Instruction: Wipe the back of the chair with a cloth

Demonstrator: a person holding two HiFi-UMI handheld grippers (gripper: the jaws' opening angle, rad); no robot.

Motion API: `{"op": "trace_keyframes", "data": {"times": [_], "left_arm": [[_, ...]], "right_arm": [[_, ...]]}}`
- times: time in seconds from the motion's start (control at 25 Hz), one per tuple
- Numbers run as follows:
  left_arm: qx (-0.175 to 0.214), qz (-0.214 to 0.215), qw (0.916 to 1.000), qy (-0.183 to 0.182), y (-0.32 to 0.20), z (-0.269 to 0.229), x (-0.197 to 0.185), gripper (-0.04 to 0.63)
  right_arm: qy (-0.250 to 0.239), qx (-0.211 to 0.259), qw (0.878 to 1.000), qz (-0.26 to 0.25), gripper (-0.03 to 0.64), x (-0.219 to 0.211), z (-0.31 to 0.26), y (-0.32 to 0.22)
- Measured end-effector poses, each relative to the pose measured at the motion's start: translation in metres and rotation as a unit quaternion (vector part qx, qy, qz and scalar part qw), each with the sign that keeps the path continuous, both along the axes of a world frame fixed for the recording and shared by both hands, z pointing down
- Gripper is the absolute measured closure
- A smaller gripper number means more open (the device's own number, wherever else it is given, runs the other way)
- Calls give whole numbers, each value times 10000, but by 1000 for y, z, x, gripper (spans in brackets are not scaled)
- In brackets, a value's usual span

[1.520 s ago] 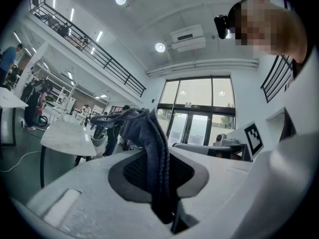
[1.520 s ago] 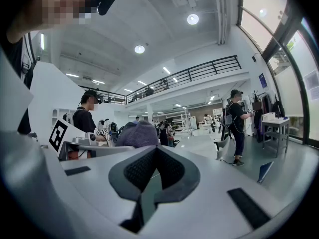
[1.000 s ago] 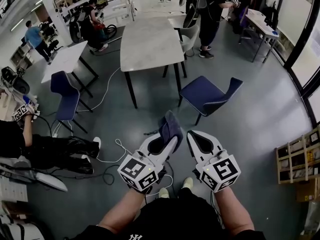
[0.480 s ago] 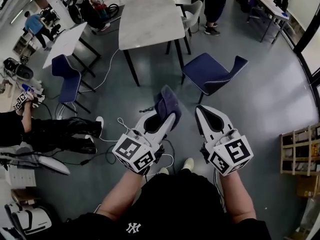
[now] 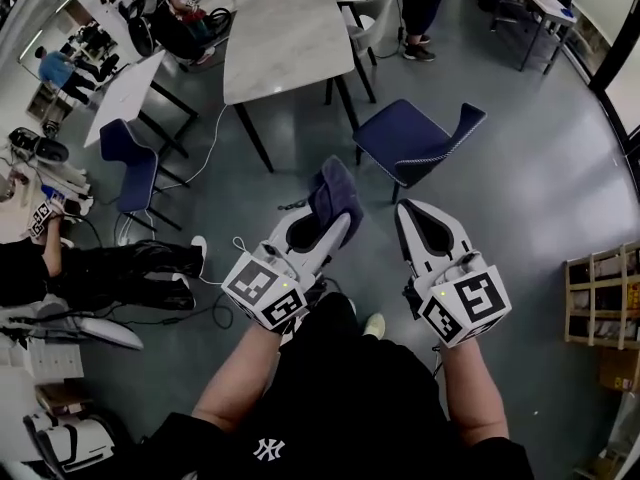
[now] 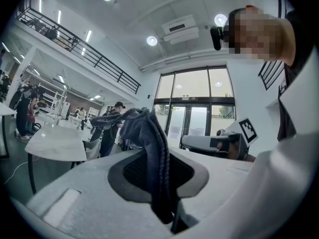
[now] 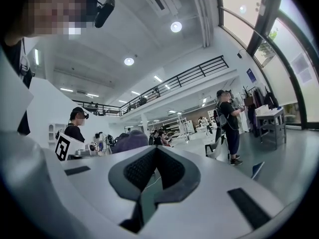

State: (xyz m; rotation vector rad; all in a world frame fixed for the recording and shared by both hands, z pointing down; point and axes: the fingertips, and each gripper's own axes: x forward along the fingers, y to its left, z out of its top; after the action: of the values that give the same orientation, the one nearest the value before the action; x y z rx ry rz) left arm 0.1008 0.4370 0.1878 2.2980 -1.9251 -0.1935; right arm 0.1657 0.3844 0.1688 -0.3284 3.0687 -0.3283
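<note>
Behind cloth (image 5: 337, 190), left gripper's (image 5: 330, 220) jaw tips

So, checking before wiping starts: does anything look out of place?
Nothing damaged. The blue chair stands pulled out, apart from the table, and a white cable trails loose across the floor.

Left claw (image 6: 158, 171) clamped on a dark blue-grey knitted cloth (image 6: 145, 133), which stands upright between the dark padded jaws (top edge flops leftward). Behind left: white rectangular surface (image 6: 54, 143). Behind right: white right claw (image 6: 212, 143), markered cube.
</note>
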Motion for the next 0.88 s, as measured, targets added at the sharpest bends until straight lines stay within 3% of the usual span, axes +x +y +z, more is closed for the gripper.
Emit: {"op": "trace_keyframes", "data": {"times": [0.4,0.88], "left_arm": [[-124,453,9987,179,-85,28,-9,525],[-257,1522,9877,232,-227,67,-101,525]], "right_arm": [[135,-78,9992,359,603,-10,20,-74],[378,-251,9945,948,603,-119,47,-210]]}}
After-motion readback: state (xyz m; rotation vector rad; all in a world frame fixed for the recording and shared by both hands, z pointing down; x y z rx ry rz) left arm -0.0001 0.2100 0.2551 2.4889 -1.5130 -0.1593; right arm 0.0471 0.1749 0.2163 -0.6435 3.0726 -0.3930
